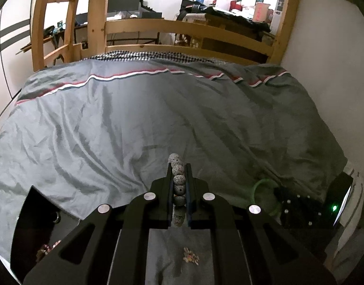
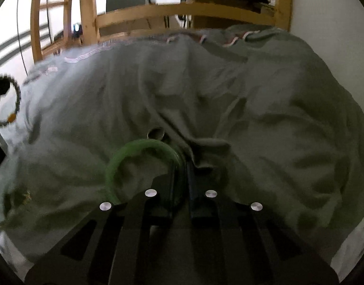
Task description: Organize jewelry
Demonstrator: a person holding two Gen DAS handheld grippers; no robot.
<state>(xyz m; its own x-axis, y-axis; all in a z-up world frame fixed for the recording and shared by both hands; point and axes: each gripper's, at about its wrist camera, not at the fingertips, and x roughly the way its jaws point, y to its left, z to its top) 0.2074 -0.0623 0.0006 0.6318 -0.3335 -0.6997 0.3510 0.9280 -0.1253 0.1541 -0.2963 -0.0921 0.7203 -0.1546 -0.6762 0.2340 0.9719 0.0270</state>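
Observation:
My left gripper (image 1: pixel 178 166) is shut on a bracelet of grey speckled beads (image 1: pixel 177 169), which runs lengthwise between the fingers and sticks out past the tips. In the right wrist view that beaded bracelet (image 2: pixel 16 95) hangs as a loop at the far left edge. My right gripper (image 2: pixel 182 166) is shut on a green bangle (image 2: pixel 139 146), whose right side passes between the fingers while the rest lies on the grey bedspread (image 2: pixel 265 118). The bangle (image 1: pixel 259 185) also shows at the right of the left wrist view. A silver ring (image 2: pixel 155 133) lies just beyond the bangle.
A small gold trinket (image 1: pixel 191 256) lies on the bedspread under my left gripper, also seen as the gold trinket (image 2: pixel 27 196). A black open box (image 1: pixel 32 211) at lower left holds pinkish pieces (image 1: pixel 45 249). A wooden bed rail (image 1: pixel 182 27) stands at the far end, a white wall (image 1: pixel 336 47) on the right.

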